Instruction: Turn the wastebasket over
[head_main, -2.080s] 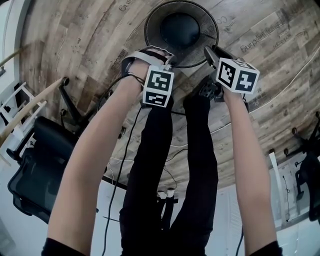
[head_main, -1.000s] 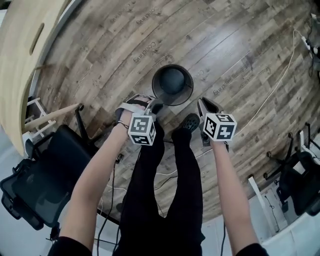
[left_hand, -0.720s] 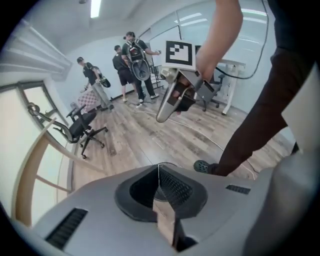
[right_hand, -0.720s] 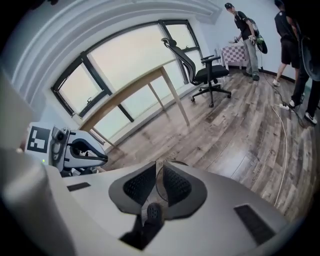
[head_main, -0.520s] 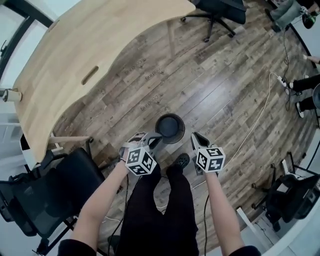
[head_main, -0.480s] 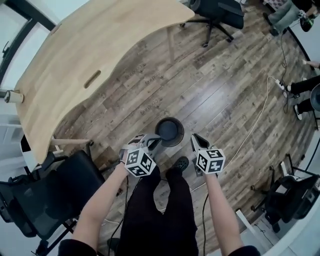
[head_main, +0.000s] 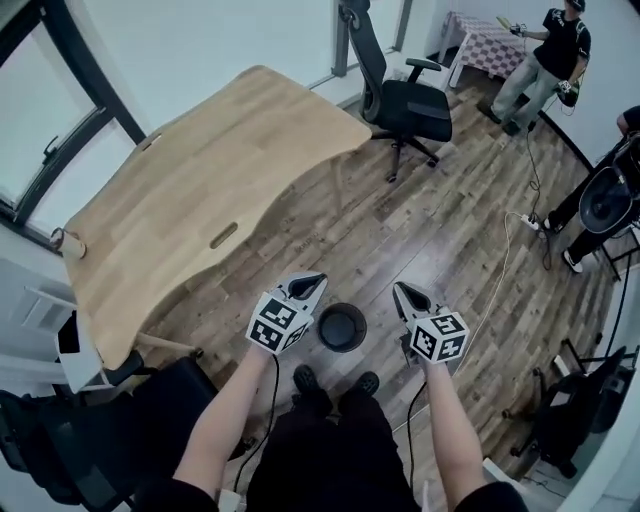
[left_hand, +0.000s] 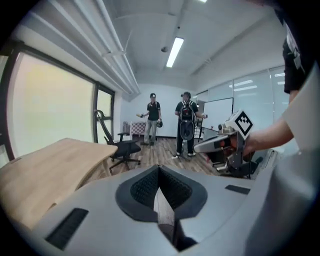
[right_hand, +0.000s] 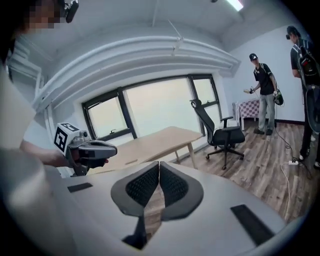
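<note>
Since the wastebasket is standing free on the floor at lower centre, left tongs and right tongs are hovering above, pinched together, empty.

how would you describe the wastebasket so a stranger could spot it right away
Start at the big light wooden desk; on the plank floor beside it, just ahead of the person's shoes, stands the wastebasket. It is the only small round black thing there, unlike the wheeled office chairs around.
</note>
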